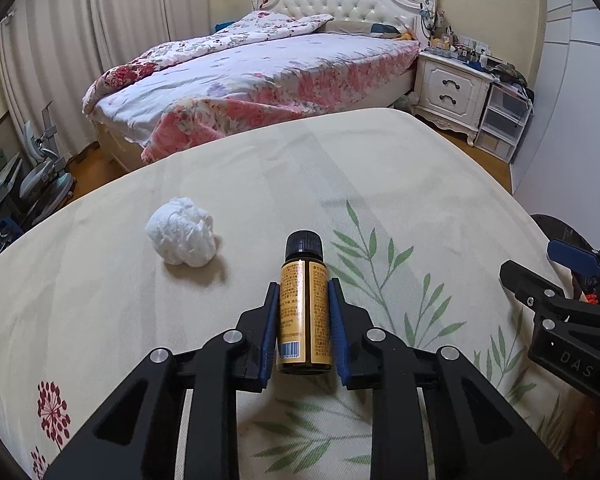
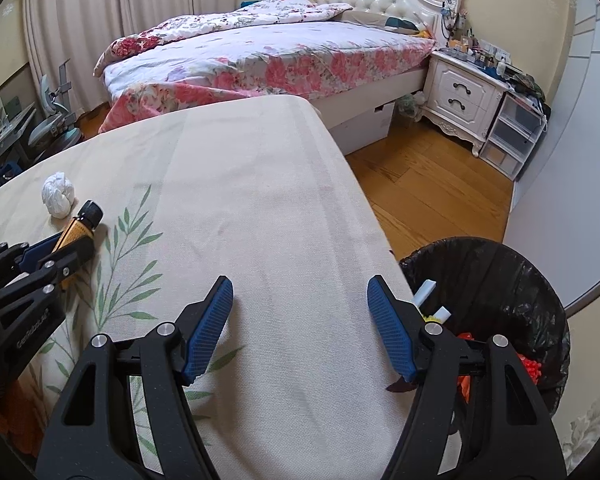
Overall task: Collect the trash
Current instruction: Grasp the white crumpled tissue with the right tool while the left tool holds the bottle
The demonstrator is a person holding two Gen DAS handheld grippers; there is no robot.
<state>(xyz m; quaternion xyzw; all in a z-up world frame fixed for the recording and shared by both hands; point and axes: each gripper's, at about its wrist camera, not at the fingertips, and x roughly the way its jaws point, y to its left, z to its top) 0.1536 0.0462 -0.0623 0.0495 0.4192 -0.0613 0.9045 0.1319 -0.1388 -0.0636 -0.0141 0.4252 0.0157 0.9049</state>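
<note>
Trash on the cloth-covered table point(image 1: 420, 168) begins with a small amber bottle point(image 1: 305, 312) with a black cap, which lies between the blue pads of the left gripper point(image 1: 305, 292), and both pads press on its label. Right gripper point(image 2: 300, 292) hangs spread over bare cloth with nothing between its fingers, and just to its right, beside the table edge, stands a bin point(image 2: 500, 264) with a black bag. Farther and to the left of the bottle a crumpled white tissue ball point(image 1: 182, 237) rests on the cloth, and far behind the table is a bed point(image 1: 260, 72) with a flowered cover.

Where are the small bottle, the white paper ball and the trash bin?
small bottle point(image 1: 304, 312), left wrist view, its label.
white paper ball point(image 1: 182, 238), left wrist view, its middle.
trash bin point(image 2: 496, 276), right wrist view, its black liner.
</note>
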